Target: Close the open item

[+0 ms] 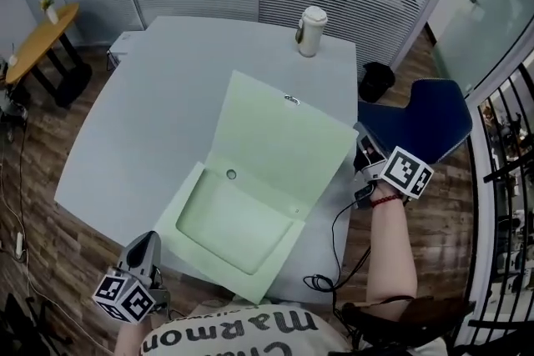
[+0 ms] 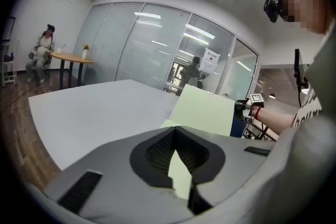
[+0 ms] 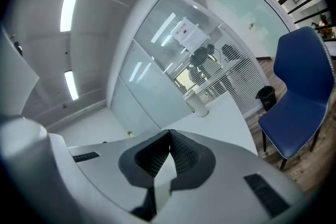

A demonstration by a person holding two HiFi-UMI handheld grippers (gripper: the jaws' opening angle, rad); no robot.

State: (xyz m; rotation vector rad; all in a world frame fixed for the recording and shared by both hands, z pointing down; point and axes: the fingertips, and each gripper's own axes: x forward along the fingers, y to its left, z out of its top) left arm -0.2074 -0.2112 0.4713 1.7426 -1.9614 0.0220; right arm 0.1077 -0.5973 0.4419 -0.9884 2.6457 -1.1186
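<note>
A pale green folder [image 1: 284, 146] lies open on the grey table [image 1: 167, 104], its pocket half [image 1: 234, 221] near me and its flap spread toward the far right. In the left gripper view the flap [image 2: 205, 110] looks tilted up off the table. My left gripper [image 1: 143, 250] sits at the table's near edge, just left of the pocket half, jaws shut on nothing [image 2: 175, 129]. The right gripper [image 1: 365, 147] hovers beside the flap's right corner, off the table's right edge, jaws also shut on nothing [image 3: 169, 132].
A lidded paper cup [image 1: 310, 31] stands at the table's far edge. A blue chair [image 1: 425, 121] and a black bin [image 1: 377, 81] are to the right. A wooden side table [image 1: 37, 37] stands far left. A black cable [image 1: 334, 254] hangs below the right arm.
</note>
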